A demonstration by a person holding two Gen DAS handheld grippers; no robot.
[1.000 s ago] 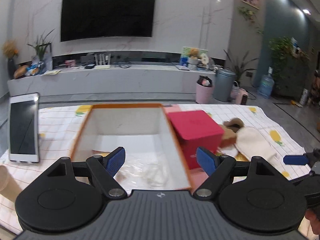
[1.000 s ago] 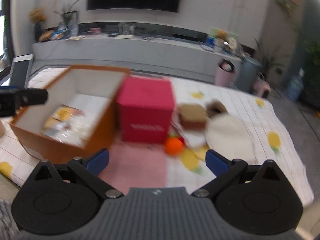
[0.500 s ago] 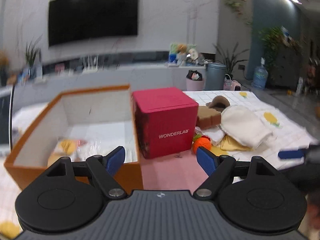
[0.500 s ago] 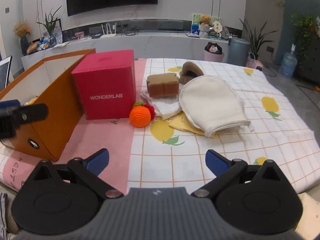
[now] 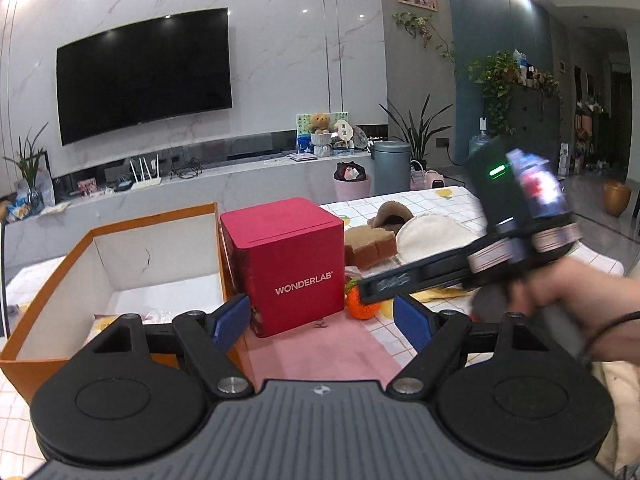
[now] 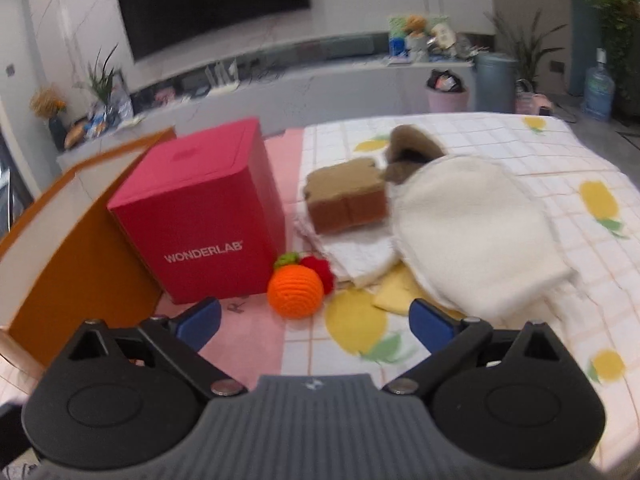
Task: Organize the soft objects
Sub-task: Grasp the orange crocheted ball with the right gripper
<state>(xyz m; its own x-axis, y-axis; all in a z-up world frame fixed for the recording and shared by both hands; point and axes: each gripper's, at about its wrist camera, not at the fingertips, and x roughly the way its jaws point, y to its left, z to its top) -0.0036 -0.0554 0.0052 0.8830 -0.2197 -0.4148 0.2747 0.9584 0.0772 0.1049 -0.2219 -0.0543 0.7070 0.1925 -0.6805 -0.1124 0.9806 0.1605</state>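
Observation:
An orange crocheted ball [image 6: 295, 292] with a red knitted piece [image 6: 320, 270] behind it lies by the red WONDERLAB box [image 6: 200, 216]. A brown sponge-like block [image 6: 346, 198], a white mitt [image 6: 472, 232], white cloths [image 6: 356, 256], a yellow cloth [image 6: 394, 290] and a brown soft item [image 6: 412, 146] lie to its right. My right gripper [image 6: 316, 322] is open and empty, just short of the ball; in the left wrist view it reaches in from the right, its fingers [image 5: 384, 286] over the ball [image 5: 362, 306]. My left gripper [image 5: 322, 322] is open and empty, before the red box [image 5: 288, 268].
An open orange box [image 5: 120, 280] with white inside stands left of the red box and holds some packets [image 5: 156, 316]. A pink mat [image 6: 248, 340] lies under the boxes on a lemon-print tablecloth [image 6: 560, 168]. A TV wall and a low cabinet stand behind.
My right gripper has moved forward and down toward the orange ball. My left gripper has drawn back and risen a little; the right gripper and hand now cross its view.

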